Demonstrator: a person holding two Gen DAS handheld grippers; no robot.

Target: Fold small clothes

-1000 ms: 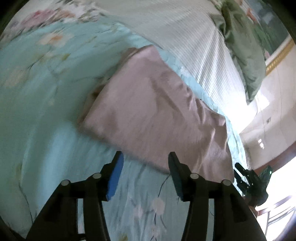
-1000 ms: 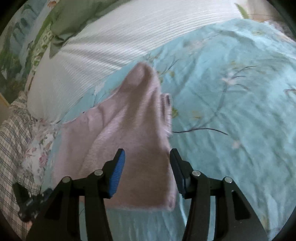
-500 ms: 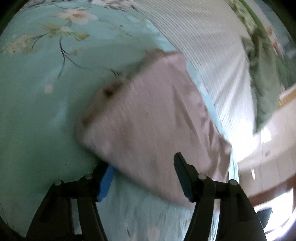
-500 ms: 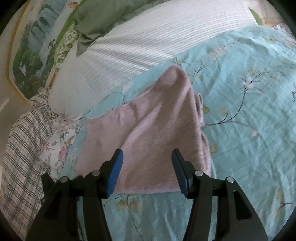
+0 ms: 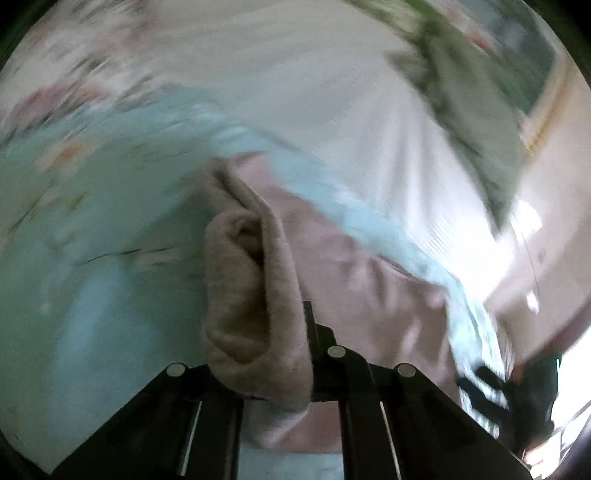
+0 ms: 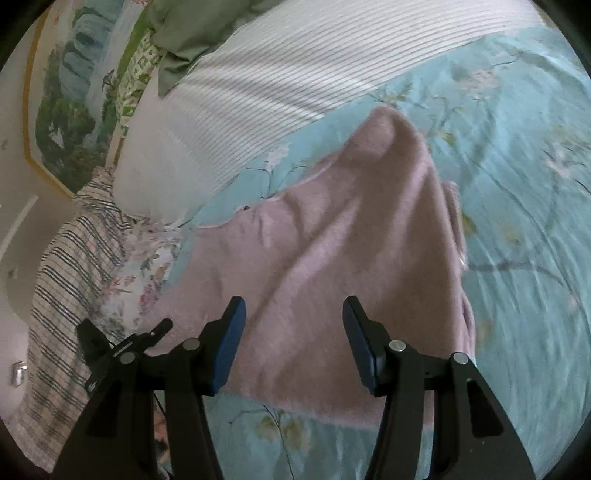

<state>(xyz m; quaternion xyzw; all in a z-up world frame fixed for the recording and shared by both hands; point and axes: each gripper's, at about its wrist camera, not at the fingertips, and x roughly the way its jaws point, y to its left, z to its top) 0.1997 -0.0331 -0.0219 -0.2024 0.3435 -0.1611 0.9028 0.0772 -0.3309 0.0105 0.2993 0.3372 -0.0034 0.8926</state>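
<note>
A: Left wrist view first. What is there?

B: It is blurred all over. The left gripper (image 5: 273, 354) is clamped on a bunched edge of the pink cloth (image 5: 255, 295); the fold rises thick between its fingers and hides the left one. The rest of the cloth trails away to the right over the blue sheet (image 5: 92, 295). Beyond lies a white striped blanket (image 5: 314, 103), with a green pillow (image 5: 472, 110) at upper right. At the lower right edge a dark shape shows, perhaps the other gripper, too smeared to be sure.

A: And the right wrist view?

B: Sharper. The right gripper (image 6: 293, 343) has its fingers wide apart, holding nothing, above the near edge of the cloth (image 6: 332, 251). The cloth lies on the sheet (image 6: 517, 184), with one far corner lifted into a peak. The blanket (image 6: 288, 81) runs across the top, the pillow (image 6: 177, 33) at upper left before a landscape picture (image 6: 70, 96). A checked fabric (image 6: 62, 280) lies at the left, with a floral patch just beside it. A dark device shows at lower left, next to the left finger.
</note>
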